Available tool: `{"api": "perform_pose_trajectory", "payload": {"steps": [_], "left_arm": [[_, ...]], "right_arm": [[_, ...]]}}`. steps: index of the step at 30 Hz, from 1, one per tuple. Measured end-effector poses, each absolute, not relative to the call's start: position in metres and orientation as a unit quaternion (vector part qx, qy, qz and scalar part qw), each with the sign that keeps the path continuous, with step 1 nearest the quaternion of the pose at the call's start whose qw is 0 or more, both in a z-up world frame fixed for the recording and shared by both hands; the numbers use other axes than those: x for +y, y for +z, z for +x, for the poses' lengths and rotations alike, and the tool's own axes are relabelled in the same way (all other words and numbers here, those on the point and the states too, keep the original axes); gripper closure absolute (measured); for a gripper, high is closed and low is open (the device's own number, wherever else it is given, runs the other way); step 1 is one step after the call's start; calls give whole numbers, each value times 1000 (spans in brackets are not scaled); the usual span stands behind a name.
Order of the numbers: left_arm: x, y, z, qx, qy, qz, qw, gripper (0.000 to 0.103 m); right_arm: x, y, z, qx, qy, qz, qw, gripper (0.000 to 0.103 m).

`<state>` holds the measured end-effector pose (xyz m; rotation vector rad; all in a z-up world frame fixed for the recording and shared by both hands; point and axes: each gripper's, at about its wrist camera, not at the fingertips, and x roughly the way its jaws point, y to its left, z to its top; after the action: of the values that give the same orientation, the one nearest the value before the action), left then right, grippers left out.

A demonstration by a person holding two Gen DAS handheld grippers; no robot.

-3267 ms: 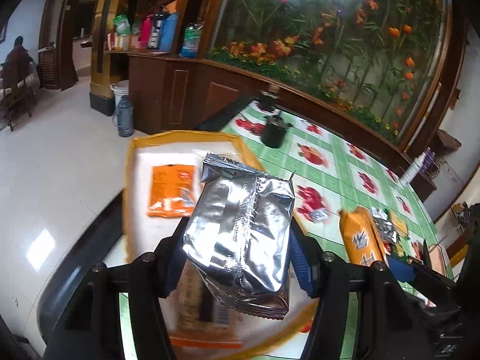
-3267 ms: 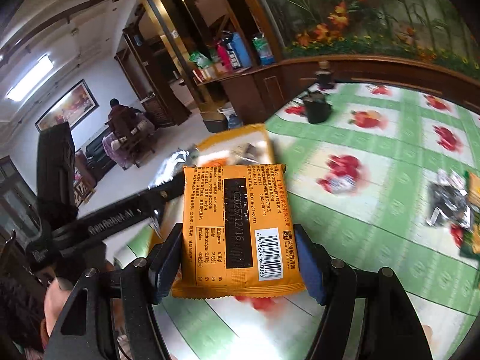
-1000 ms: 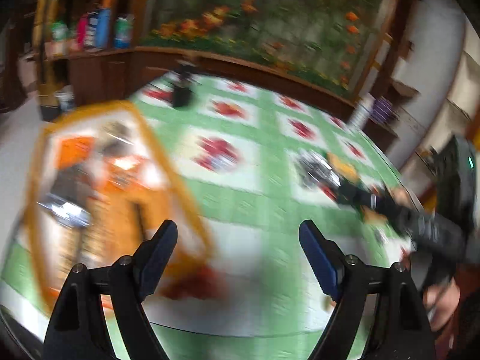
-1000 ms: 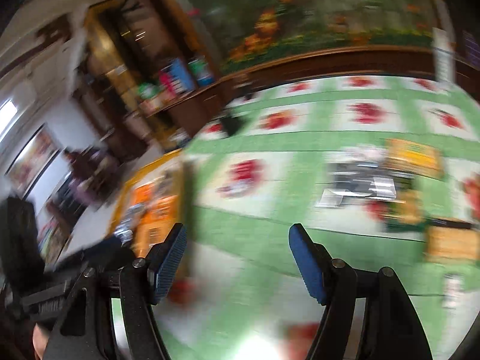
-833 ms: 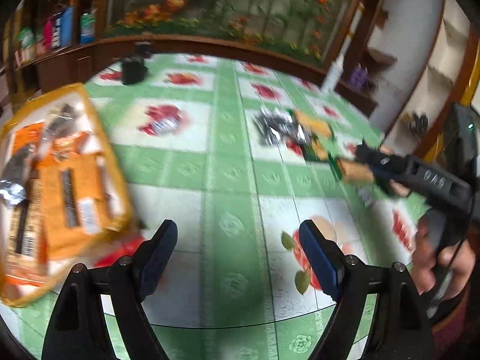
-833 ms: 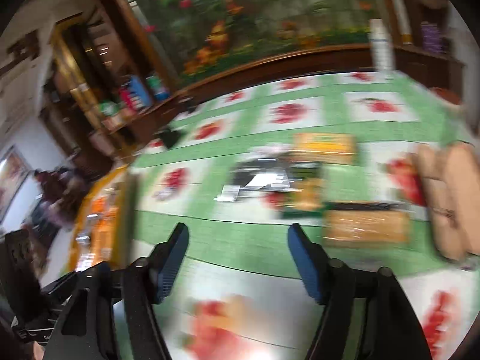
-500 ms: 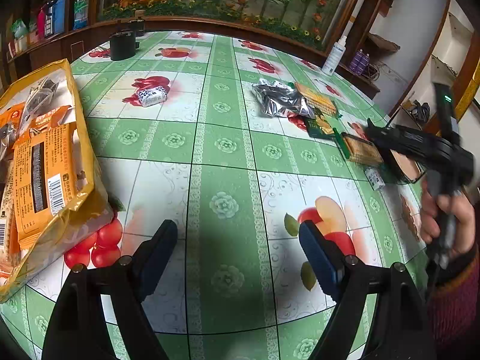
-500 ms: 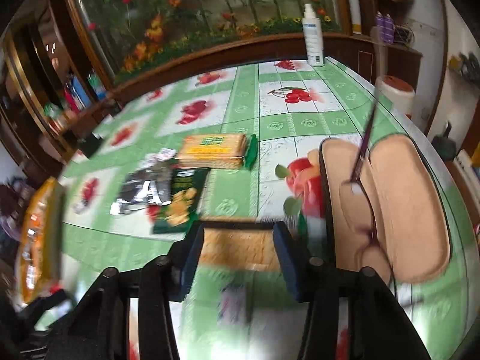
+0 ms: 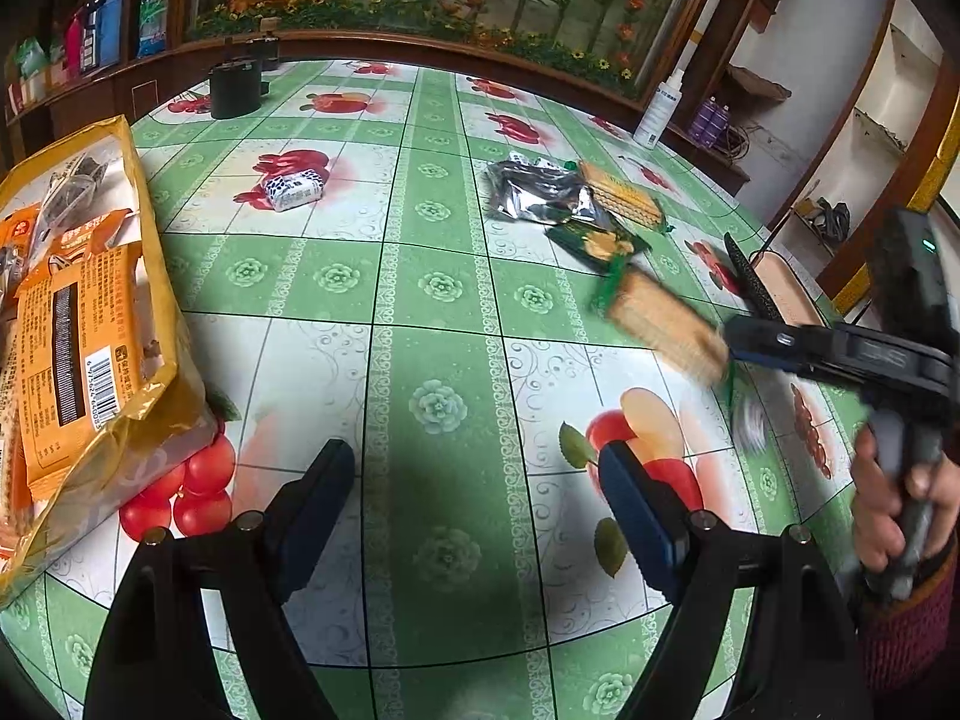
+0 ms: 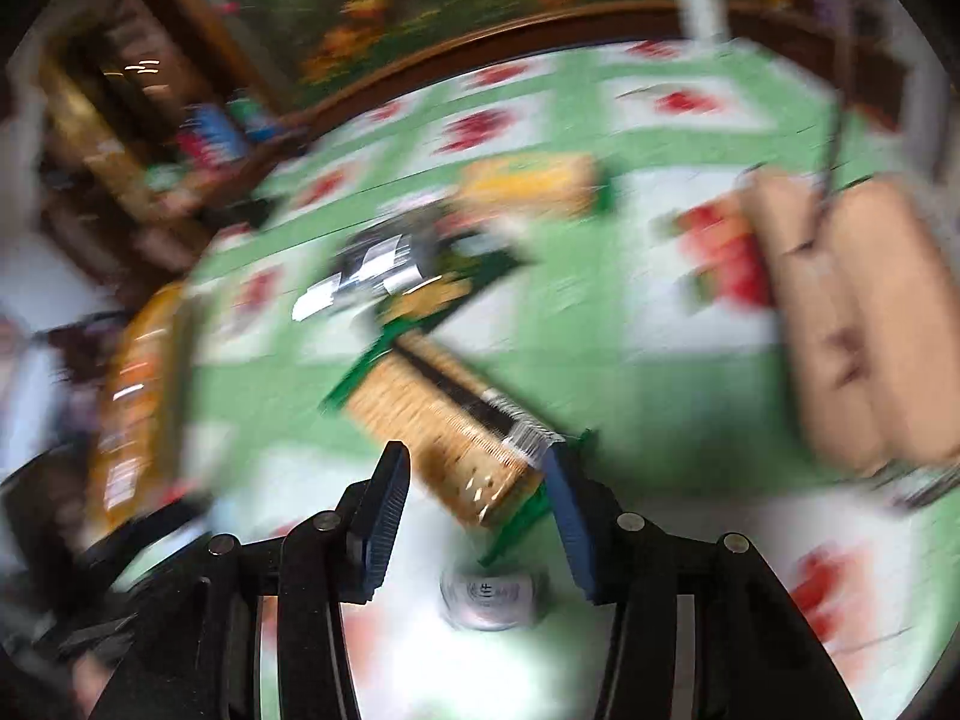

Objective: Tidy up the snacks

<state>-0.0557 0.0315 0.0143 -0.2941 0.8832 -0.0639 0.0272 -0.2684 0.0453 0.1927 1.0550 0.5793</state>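
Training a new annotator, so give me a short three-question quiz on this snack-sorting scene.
1. True or false: the left gripper holds a snack.
2. What sits between the right gripper's fingers? A. silver foil pouch B. cracker packet C. spray bottle
3. Where do the orange snack packs lie?

Key
1. False: its jaws stand open with nothing between them.
2. B: the jaws have just been closing, with the packet between them.
3. Inside the big yellow bag on the table's left side.
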Motion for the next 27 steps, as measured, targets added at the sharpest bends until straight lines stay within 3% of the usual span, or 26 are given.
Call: {"api": "perform_pose_trajectory", "payload": {"steps": [13, 20, 27], "left_arm": [[29, 18, -59, 420, -33, -138, 896, 20], [29, 21, -63, 411, -25, -138, 901, 20], [29, 24, -68, 400, -22, -140, 906, 20]], "right_arm": [[-260, 53, -22, 466, 264, -13, 845, 52], [-237, 39, 32, 499, 246, 61, 829, 51], [-206, 37, -3, 511, 341, 87, 784, 50]]}}
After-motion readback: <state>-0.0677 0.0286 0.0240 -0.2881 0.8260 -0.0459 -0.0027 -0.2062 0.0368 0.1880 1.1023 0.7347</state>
